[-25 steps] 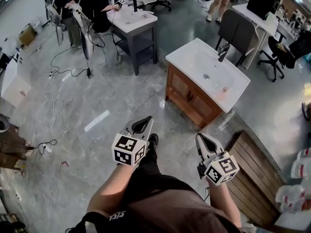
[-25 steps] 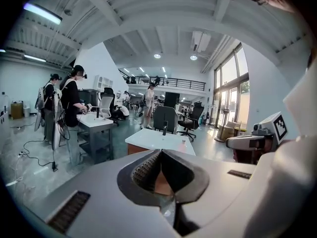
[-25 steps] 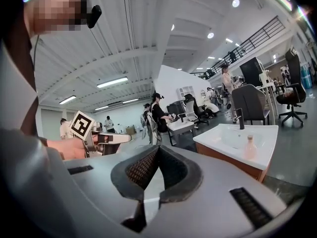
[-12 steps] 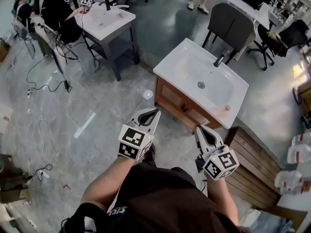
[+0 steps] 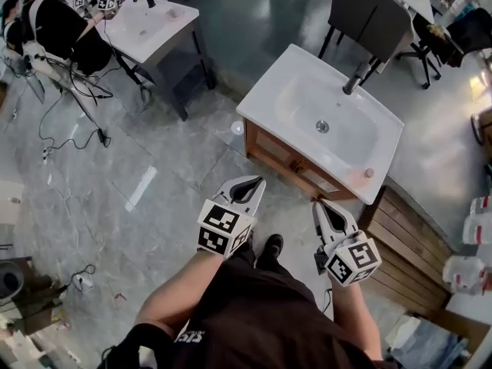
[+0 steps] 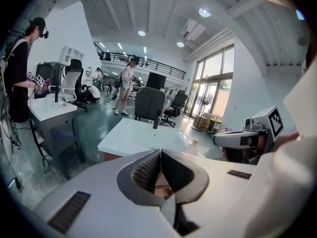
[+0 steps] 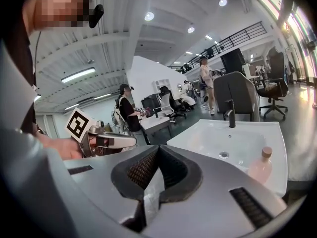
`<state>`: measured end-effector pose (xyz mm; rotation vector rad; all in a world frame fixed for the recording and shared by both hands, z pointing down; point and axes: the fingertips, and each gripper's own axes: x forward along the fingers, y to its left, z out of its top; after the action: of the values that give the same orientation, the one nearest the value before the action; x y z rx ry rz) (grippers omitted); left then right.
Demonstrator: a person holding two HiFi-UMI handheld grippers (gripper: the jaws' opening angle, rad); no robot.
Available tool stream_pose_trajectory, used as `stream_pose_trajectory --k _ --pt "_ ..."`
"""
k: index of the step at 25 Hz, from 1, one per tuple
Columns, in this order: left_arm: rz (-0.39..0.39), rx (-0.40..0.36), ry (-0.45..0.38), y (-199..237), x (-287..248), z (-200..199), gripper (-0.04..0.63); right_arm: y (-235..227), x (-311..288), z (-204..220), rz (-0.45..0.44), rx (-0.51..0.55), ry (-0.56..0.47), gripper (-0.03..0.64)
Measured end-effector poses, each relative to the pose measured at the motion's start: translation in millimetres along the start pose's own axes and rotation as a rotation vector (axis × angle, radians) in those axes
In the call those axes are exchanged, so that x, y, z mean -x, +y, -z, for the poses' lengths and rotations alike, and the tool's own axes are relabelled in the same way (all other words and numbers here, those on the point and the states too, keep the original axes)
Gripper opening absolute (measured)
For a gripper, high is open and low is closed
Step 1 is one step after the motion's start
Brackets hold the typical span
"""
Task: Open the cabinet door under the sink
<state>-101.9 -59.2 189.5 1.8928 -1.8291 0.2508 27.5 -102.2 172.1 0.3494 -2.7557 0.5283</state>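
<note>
The room is a wide workshop with a grey stone floor (image 5: 154,183), where people (image 5: 58,29) sit at a far bench (image 5: 146,25). In the middle of the floor stands the cabinet (image 5: 261,146), a wooden unit under a white sink (image 5: 307,121). A dark tap (image 5: 355,77) rises at the sink's back edge, and a small pinkish bottle (image 5: 369,173) sits on its near rim. The door (image 5: 304,174) faces the person and looks shut, flush with the cabinet front; its handle is too small to make out.

The left hand-held gripper (image 5: 256,181) and the right hand-held gripper (image 5: 319,204) are both held out in front of the person, aimed toward the cabinet. They are near its front but clear of it. Each has its jaws pressed together with nothing between them.

The task seems to be at the approach, with no part of the opening done. What is left is to reach the door, part the jaws, take hold of the handle or edge and swing the door out.
</note>
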Motion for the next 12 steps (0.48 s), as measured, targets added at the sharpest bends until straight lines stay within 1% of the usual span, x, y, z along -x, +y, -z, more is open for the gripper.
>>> stream_pose_trajectory --k 2,6,8,12 --pt "0.004 0.0 0.012 -4 -10 5 0.02 0 -5 6 -0.02 -0.008 0.014 0.013" --pt "0.0 0.011 0.042 4 -32 12 0.02 2 -21 23 -0.066 -0.014 0.043 0.012" --pt "0.006 -0.008 0.057 5 -43 15 0.02 -1 -29 34 -0.086 -0.009 0.051 0.012" --pt "0.016 -0.044 0.073 3 -61 20 0.02 -13 -41 41 -0.085 0.025 0.042 0.012"
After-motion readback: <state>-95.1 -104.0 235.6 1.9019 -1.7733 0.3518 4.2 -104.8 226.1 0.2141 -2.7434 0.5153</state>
